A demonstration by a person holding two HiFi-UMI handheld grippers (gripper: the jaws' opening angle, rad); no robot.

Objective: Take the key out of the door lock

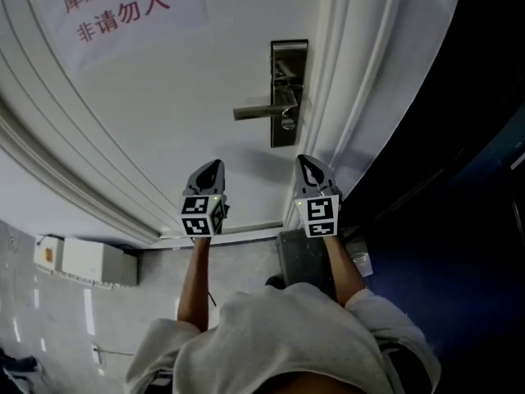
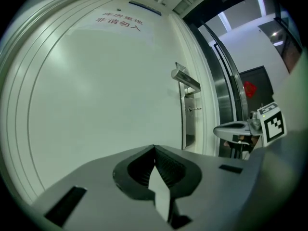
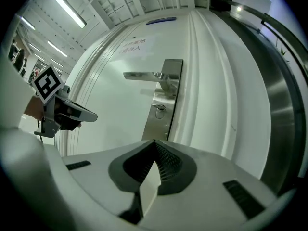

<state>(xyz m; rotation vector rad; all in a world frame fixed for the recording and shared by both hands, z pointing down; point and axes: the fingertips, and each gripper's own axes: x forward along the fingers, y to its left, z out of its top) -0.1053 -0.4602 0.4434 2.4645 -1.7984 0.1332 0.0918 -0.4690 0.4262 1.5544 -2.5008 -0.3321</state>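
Key (image 2: 193, 109) juts from the lock plate (image 3: 161, 125) (edge-on in left gripper view).
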